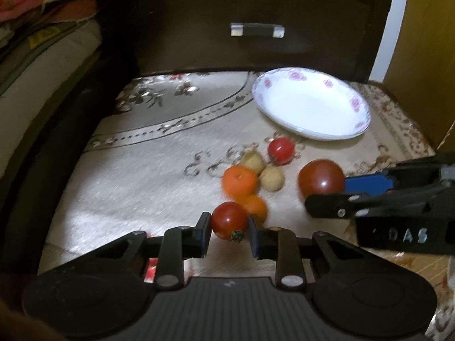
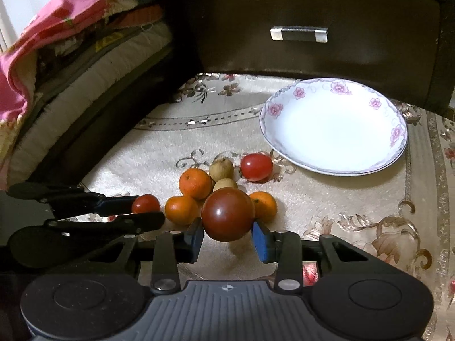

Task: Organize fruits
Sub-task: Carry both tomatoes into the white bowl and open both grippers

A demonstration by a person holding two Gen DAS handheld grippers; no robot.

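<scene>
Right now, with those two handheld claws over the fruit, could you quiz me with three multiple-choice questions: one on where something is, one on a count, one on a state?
1. Where is the plate?
A. beyond the fruit pile, to the right
B. under the pile
C. on the bedding

2. How many oranges show in the right wrist view?
A. one
B. three
C. five

3. What is the right gripper doing?
A. hanging open over the plate
B. gripping an orange
C. holding a big tomato in its jaws

Answers:
1 A: the plate sits on the cloth past the pile, with nothing on it.
2 B: three oranges, and, lie around the tomato.
3 C: both pads press the big tomato's sides; the left gripper likewise holds a small tomato.
</scene>
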